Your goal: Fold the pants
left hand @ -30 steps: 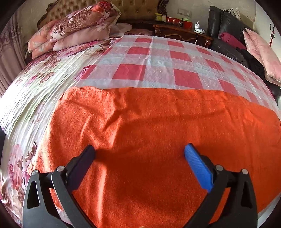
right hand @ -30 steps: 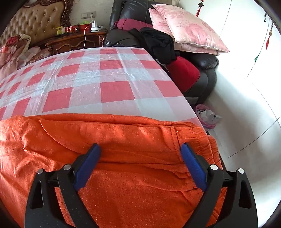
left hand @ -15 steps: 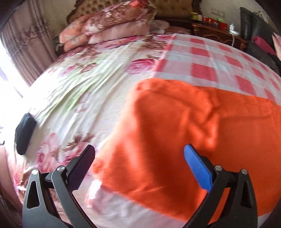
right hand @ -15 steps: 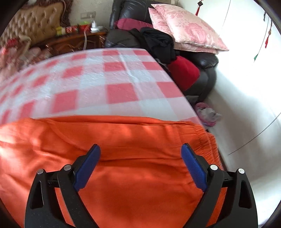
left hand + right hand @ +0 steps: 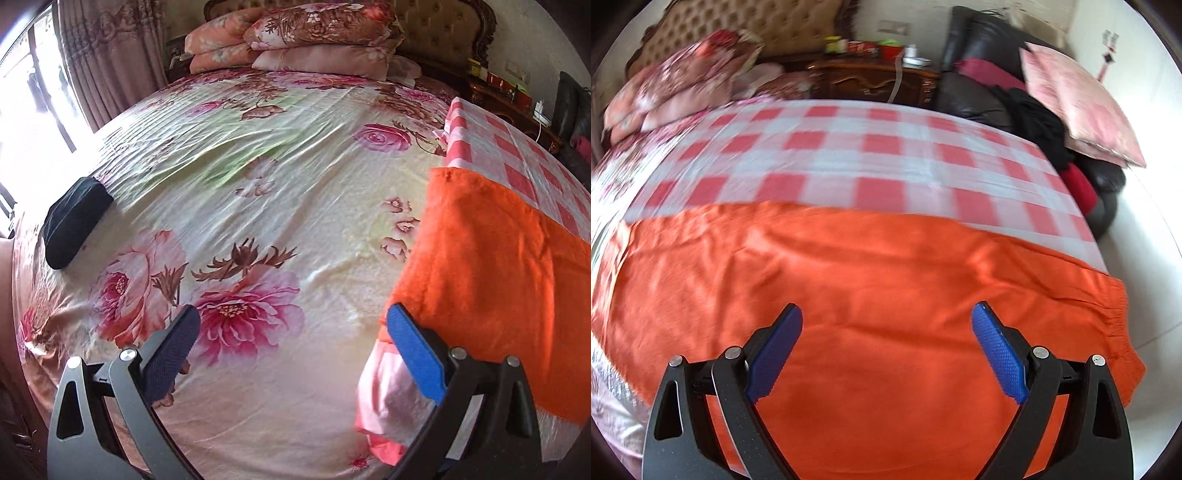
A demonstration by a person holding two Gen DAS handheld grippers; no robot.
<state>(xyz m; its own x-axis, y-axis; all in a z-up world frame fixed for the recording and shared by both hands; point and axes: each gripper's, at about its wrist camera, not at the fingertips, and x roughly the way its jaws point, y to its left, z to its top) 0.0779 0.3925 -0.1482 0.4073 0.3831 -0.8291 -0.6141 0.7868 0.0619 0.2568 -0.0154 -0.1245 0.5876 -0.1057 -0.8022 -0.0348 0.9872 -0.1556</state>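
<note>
The orange pants (image 5: pixel 849 280) lie flat across the near part of the bed, with the elastic waistband (image 5: pixel 1119 317) at the right end. In the left wrist view only their left end (image 5: pixel 491 258) shows, at the right of the frame. My left gripper (image 5: pixel 291 336) is open over the floral sheet, its right finger close to the near corner of the pants. My right gripper (image 5: pixel 886 325) is open above the middle of the pants, with nothing between its fingers.
A red-and-white checked cloth (image 5: pixel 871 158) covers the bed behind the pants. A dark pouch (image 5: pixel 74 221) lies at the bed's left edge. Folded quilts (image 5: pixel 317 40) are stacked at the headboard. A black sofa with pillows (image 5: pixel 1078 107) and a nightstand (image 5: pixel 875 81) stand at the right.
My left gripper has swung left, off the pants and over the floral sheet. My right gripper has shifted left from the waistband toward the middle of the pants. Both stayed open.
</note>
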